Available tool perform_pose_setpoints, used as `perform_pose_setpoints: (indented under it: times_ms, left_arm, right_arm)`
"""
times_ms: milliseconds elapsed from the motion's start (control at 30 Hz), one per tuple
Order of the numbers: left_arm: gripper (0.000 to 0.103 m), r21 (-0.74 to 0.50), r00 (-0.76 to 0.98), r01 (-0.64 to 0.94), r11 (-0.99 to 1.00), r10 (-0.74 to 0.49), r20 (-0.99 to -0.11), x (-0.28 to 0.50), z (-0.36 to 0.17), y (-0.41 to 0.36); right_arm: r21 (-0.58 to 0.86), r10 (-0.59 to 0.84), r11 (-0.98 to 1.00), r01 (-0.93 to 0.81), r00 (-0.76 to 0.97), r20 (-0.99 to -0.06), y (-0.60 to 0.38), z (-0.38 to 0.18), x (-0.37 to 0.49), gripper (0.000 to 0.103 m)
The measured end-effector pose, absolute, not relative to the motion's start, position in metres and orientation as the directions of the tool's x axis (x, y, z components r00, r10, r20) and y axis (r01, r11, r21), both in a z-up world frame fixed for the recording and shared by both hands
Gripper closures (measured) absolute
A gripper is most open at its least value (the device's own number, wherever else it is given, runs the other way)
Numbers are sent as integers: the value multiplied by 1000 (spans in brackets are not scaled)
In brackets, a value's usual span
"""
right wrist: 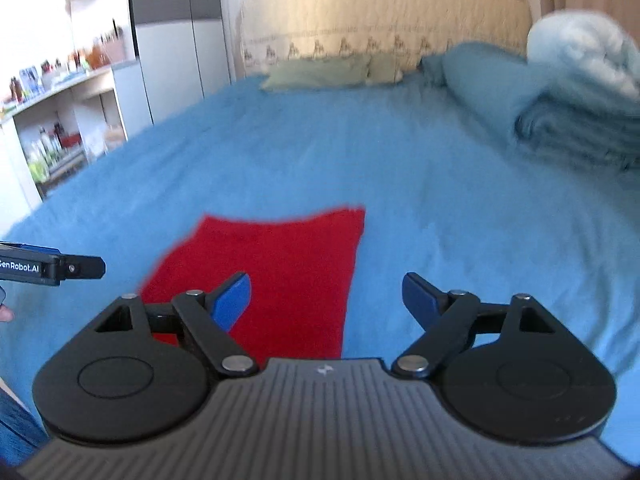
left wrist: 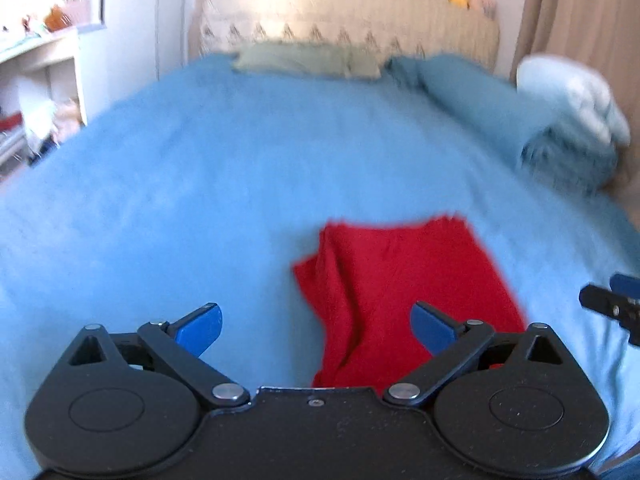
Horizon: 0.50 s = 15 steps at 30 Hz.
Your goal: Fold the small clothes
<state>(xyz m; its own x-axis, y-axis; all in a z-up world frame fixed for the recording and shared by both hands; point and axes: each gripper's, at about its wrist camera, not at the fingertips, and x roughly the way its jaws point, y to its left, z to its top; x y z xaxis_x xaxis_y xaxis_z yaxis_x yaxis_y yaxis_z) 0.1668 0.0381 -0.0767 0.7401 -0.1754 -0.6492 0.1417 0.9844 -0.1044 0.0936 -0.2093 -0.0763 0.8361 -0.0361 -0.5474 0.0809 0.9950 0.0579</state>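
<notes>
A small red garment (left wrist: 404,280) lies partly folded on the blue bedspread (left wrist: 200,184), with a bunched fold along its left side. My left gripper (left wrist: 316,326) is open and empty, held just above the garment's near edge. In the right wrist view the red garment (right wrist: 280,264) lies flat ahead and to the left. My right gripper (right wrist: 326,298) is open and empty above the garment's near right corner. The right gripper shows at the right edge of the left wrist view (left wrist: 612,304); the left gripper shows at the left edge of the right wrist view (right wrist: 52,266).
Green pillows (right wrist: 320,72) and a blue pillow (right wrist: 480,68) lie at the headboard (right wrist: 380,20). A stack of folded blue blankets (right wrist: 580,120) sits at the back right. Shelves with bottles (right wrist: 56,128) stand left of the bed. Both views are blurred.
</notes>
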Motion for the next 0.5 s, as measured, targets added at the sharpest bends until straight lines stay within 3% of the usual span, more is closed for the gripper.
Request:
perform_pose_setpoints:
  times_ms: [200,367,500]
  left_arm:
    - [0,-17,800,94,995,-85,-594,107,10,35]
    - [0,130,785,103,986,0,-620,58,30,27]
    - [0,127,747,117,985,-3,-665,25,18,27]
  right_arm:
    - [-14,-175,981,193,853,-492,-181,12,37,0]
    - [-57,-242,964,261,763,-599,-163,42,6,0]
    - [-64,-240,963,263,721,-650,-150,41,-18,0]
